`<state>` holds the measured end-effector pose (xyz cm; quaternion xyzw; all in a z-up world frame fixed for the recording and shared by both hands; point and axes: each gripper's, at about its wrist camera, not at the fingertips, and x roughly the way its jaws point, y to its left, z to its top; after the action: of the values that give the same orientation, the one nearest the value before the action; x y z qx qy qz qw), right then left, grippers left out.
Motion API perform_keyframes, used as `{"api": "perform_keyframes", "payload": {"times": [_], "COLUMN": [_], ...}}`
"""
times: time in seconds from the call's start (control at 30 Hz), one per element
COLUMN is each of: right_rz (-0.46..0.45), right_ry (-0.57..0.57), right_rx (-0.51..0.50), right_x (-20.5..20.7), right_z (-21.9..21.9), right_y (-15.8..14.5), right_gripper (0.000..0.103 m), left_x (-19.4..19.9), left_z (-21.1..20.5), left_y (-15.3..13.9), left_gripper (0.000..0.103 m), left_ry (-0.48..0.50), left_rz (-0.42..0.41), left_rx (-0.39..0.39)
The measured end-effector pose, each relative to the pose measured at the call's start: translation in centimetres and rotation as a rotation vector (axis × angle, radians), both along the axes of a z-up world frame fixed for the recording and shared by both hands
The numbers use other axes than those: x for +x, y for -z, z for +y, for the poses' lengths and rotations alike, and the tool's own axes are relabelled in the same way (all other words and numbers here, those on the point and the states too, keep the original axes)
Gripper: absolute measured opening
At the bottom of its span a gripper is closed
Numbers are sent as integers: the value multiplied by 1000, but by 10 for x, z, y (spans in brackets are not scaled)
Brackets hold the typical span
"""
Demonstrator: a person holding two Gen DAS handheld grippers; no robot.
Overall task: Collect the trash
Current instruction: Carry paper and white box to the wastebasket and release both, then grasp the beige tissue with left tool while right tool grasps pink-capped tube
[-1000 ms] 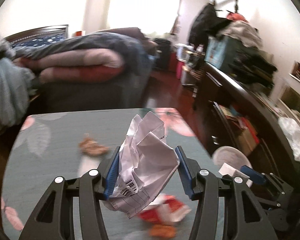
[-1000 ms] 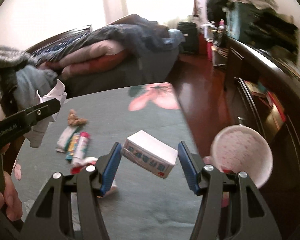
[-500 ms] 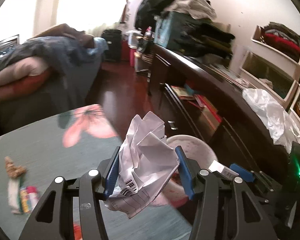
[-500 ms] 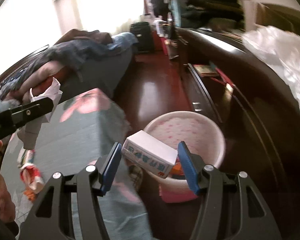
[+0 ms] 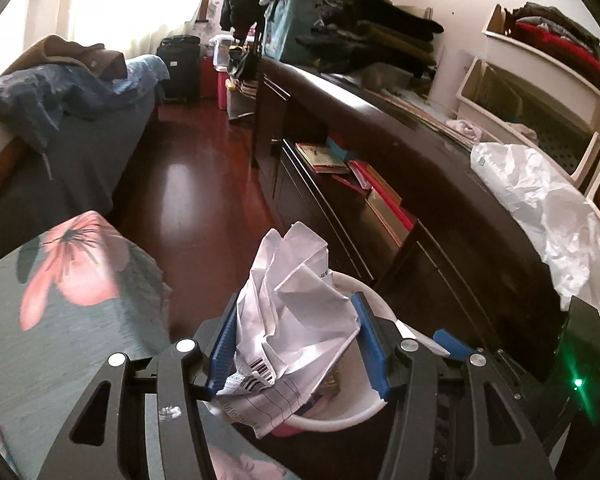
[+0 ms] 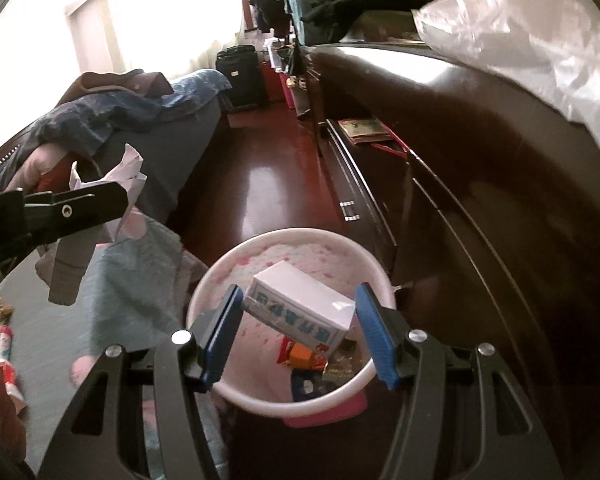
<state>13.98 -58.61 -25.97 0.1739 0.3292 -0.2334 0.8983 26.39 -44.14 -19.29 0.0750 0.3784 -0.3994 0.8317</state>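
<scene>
My left gripper [image 5: 294, 316] is shut on a crumpled white paper [image 5: 292, 300] with a barcode, held above the near rim of the pink-and-white bin [image 5: 340, 420]. In the right wrist view, my right gripper [image 6: 299, 300] is shut on a small white box [image 6: 300, 308] with blue print, hanging over the open bin [image 6: 260, 246]. The bin stands on the floor beside the table corner. Inside it lie orange and red wrappers [image 6: 300, 356]. One of the left gripper's fingers [image 6: 80, 208] and its paper [image 6: 128, 172] show at the left of that view.
The table with a grey floral cloth [image 5: 60, 320] is at the left, with a few wrappers [image 6: 4, 336] on it. A dark wooden dresser [image 5: 440, 208] runs along the right, with a white plastic bag [image 5: 540, 208] on top. A bed [image 5: 60, 120] and red wood floor [image 5: 188, 184] lie beyond.
Both grippers have swung right, away from over the table to above the bin, and sunk a little. Each has kept its load: the paper and the box.
</scene>
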Motion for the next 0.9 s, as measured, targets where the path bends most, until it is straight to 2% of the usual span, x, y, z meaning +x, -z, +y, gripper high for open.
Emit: {"api": "perform_keyframes", "payload": {"times": [0.13,0.37,0.43,0.53,0.73,0.9], "right_rz": [11,40,50,57,49,19], "right_ry": [11,27,31,34,28,7], "right_rx": [2,-9,-16,-18,-9,-22], "right_x": [9,26,28,29,22,8], "right_z": [-14,-24,-25,-25,-14,8], "right_y": [12,32,36,40,30,8], "right_gripper": [59,61,68,71,76,84], "left_x": [6,18,20,23,19,13], "left_z": [-19,-31,-32,-27,-2,26], "left_y": [10,18,19,17,6,-8], "left_gripper": [58,79,82,85,95,95], "left_ry": [13,7,5,-7,-55,-98], "left_rz": [2,19,28,31,17,-13], "left_rx": [26,20,11,3,-9,-4]}}
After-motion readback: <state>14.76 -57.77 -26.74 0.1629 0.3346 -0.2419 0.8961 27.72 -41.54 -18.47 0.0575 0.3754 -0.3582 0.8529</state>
